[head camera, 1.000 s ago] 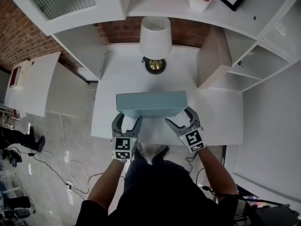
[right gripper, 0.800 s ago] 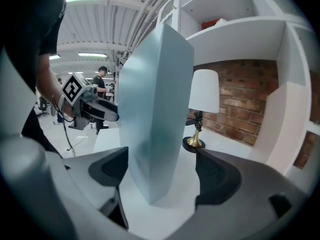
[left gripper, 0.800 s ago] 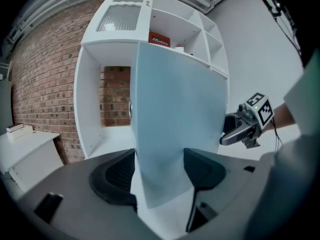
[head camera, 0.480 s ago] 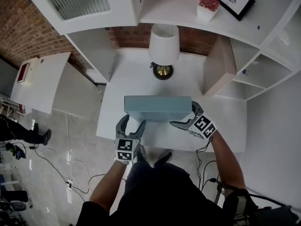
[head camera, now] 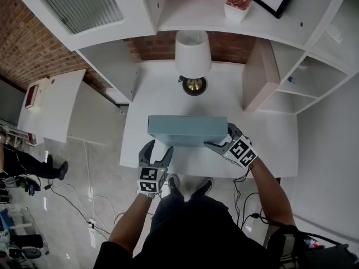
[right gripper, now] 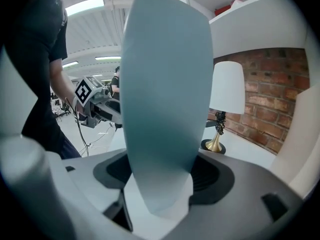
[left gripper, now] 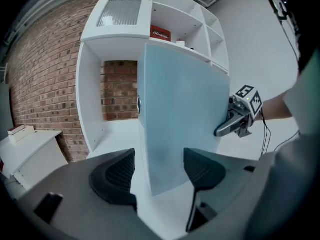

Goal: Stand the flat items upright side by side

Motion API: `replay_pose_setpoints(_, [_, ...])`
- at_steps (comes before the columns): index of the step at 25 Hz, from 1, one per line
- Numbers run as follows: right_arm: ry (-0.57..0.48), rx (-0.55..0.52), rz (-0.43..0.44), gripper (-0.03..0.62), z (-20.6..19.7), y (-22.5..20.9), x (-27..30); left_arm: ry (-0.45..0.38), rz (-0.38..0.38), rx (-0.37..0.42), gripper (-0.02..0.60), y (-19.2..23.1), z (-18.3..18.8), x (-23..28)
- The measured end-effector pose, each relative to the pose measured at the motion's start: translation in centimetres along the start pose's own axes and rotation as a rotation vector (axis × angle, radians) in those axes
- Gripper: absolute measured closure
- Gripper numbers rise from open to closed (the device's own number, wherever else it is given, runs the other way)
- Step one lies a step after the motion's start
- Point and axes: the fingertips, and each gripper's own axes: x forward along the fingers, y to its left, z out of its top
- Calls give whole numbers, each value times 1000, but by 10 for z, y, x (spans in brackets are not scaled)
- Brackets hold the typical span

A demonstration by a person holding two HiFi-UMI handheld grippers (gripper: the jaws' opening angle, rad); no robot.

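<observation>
The right gripper (head camera: 218, 138), jaws just closing, pinches 1 end of the pale-blue flat box (head camera: 187, 129) to steady it upright, while the left gripper (head camera: 159, 148) straddles the other end, jaws spread.

Pale blue-grey flat item (head camera: 187, 129); white table (head camera: 162, 94); lamp (head camera: 193, 52) white-shaded, brass-based; red-brown brick wall (head camera: 22, 32); black-and-white square markers on left claw (head camera: 159, 147) and right claw (head camera: 220, 137)

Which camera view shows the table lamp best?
The right gripper view: the lamp appears side-on, with shade, stem and gold base. The head view shows it only from above. In the left gripper view the blue box mostly hides it.
</observation>
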Motion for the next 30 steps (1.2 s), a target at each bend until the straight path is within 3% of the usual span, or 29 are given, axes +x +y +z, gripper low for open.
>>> replay_pose_setpoints(5, [1,24,-65,261,0,2,-6,-17,-54,-49,276,-2,7,7])
replay_pose_setpoints(19, [23,205,-351,272,9,22,-30,-41,-267,-35,276,22,28,26])
replay_pose_setpoints(26, [16,321,-600,280,2,17,-58,-20,-380,-11,281,20,26,32])
replay_pose_setpoints(30, [-28,446,-746,286,-6,12,-76,-12,-425,2,285,26,23,32])
